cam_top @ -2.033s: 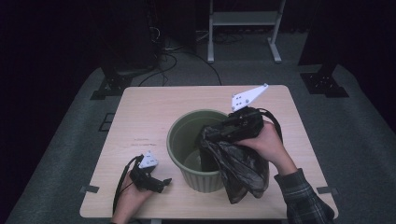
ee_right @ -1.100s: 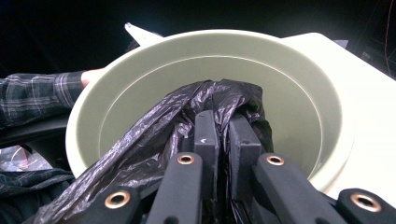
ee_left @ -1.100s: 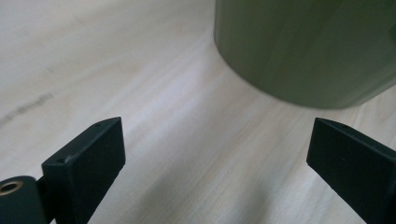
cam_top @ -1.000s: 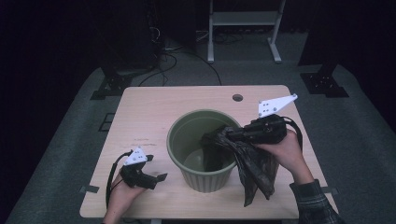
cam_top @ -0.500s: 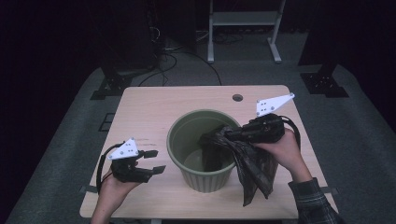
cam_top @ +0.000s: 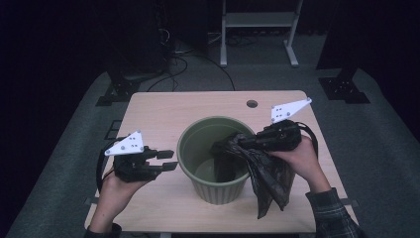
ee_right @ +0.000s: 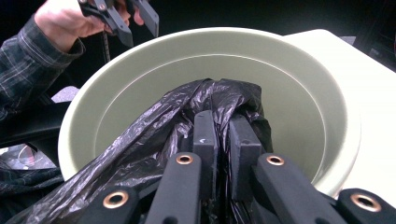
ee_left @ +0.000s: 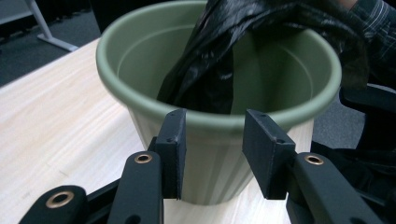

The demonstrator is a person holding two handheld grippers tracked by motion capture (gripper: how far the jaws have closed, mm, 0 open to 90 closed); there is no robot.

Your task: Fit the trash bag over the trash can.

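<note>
Bin: a green bin stands near the middle of the table; we place everything else against it.
Bag: a black bag hangs over the bin's right rim; part dips inside the bin, the rest falls down the outside wall on the right.
Right gripper: our right gripper sits at the bin's right rim, reaching over the opening; in the right gripper view its jaws are clamped together on a bunched fold of the bag.
Left gripper: our left gripper hovers just left of the bin, clear of the table; its jaws have just been closing and now stand partly apart; nothing is between them; in the left gripper view they frame the bin's near wall below the rim without touching it.
Step in hand: we judge that we are lining the bin; the bag's mouth is not yet opened over the rim.
Doing it well: we should keep the right clamp firm at the rim; bring the left gripper over the bin's opening; pinch one loose layer of the bag only; then draw it toward the bin's left rim so the mouth spreads.
Risk: grabbing both layers would keep the bag shut; a hard pull could tip the bin.
</note>
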